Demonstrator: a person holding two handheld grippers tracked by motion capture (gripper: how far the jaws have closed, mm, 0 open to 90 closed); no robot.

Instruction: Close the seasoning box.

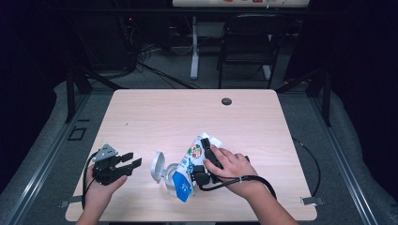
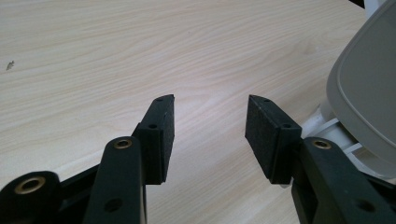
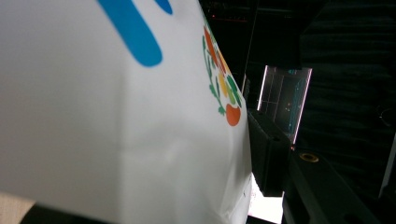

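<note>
Taking the white tub [image 1: 170, 180] with its flipped-up lid [image 1: 158, 166] as the marker: it stands near the front edge of the counter [image 1: 155, 112], between the two hands. Just to its right, touching it or nearly so, the printed pouch [image 1: 190, 164] leans with its blue bottom corner low at the tub's mouth and its long axis slanting up and away toward the far right. The right hand-held gripper [image 1: 202, 161] sits on the pouch's right flank, jaws about half apart and pressed onto the packet; in the right gripper view the white film [image 3: 116, 116] lies flat against the one pad [image 3: 268, 149] I can see. So the right hand is the nearer one and has the pouch already. To the tub's left, a little apart, the left hand-held gripper [image 1: 127, 164] rests low over the counter with jaws spread wide and nothing between them, pointing toward the lid [image 2: 369, 93]. Whatever comes next, I'd judge, turns on that blue corner staying over the tub's opening.
</note>
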